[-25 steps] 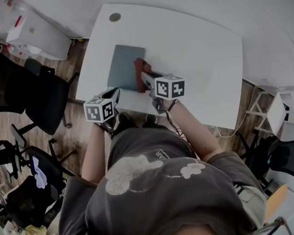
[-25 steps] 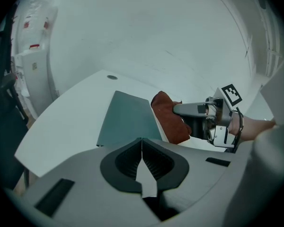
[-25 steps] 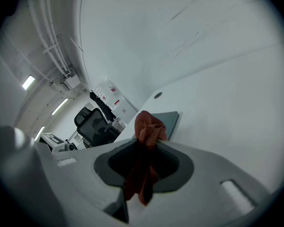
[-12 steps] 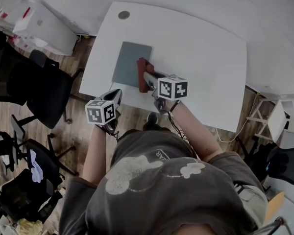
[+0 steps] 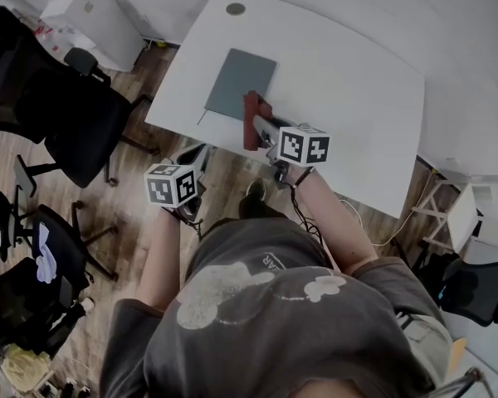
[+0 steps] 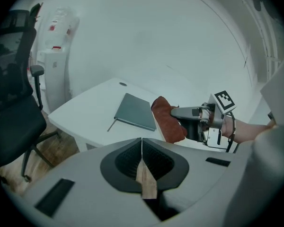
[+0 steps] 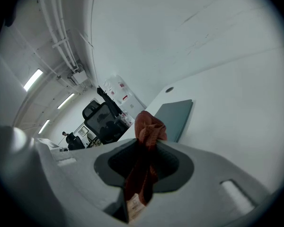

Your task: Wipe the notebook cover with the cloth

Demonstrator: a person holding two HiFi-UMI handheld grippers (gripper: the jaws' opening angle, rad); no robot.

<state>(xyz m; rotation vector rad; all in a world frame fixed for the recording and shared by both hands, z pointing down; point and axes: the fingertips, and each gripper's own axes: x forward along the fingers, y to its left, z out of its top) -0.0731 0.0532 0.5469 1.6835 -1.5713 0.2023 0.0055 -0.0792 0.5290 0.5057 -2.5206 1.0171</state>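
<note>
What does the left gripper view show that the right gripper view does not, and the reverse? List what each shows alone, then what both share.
Left gripper view only: the left claw, shut with nothing between its jaws; the right claw seen from outside, with its marker cube and the person's forearm.
Right gripper view only: the cloth close up, pinched between the right claw's jaws; ceiling strip lights.
Both: the cloth, the grey notebook lying closed on the white table, and a black office chair.
</note>
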